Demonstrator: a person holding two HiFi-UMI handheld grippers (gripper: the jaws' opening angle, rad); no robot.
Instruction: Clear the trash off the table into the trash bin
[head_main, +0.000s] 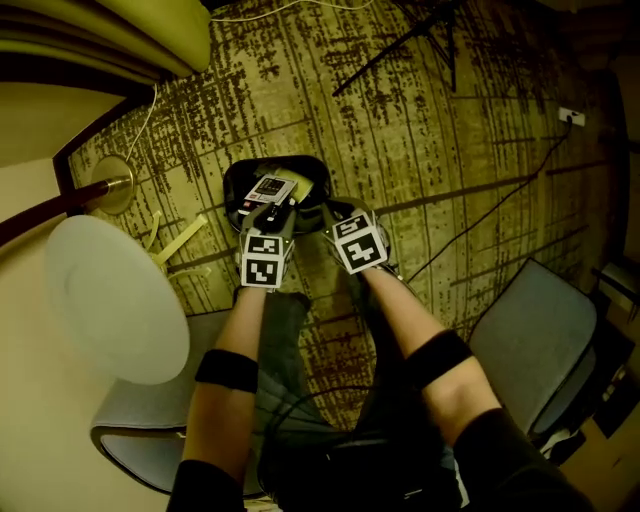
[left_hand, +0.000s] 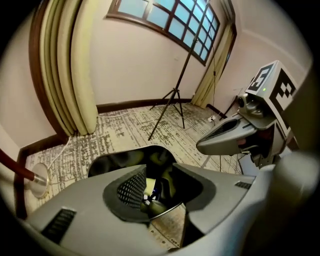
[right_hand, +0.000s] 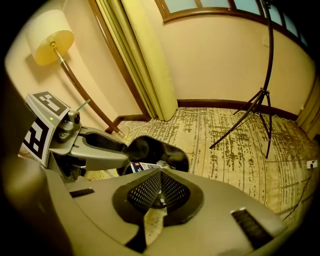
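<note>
A black trash bin (head_main: 236, 182) stands on the patterned carpet and holds a white and red packet (head_main: 271, 188) with other scraps. Both grippers hang side by side just above its near rim. My left gripper (head_main: 271, 213) is open; between its jaws in the left gripper view (left_hand: 160, 186) I look down into the bin (left_hand: 112, 161) at trash (left_hand: 149, 194) lying inside, and nothing is pressed by the pads. My right gripper (head_main: 329, 213) is shut and empty, its pads meeting (right_hand: 160, 188) over the bin (right_hand: 156, 149), where the packet (right_hand: 142, 166) shows.
A floor lamp with a pale shade (head_main: 115, 300) stands to the left of the bin. Grey chairs sit at the lower left (head_main: 135, 425) and at the right (head_main: 530, 340). A black tripod (head_main: 400, 45) and a floor cable (head_main: 500, 205) lie beyond.
</note>
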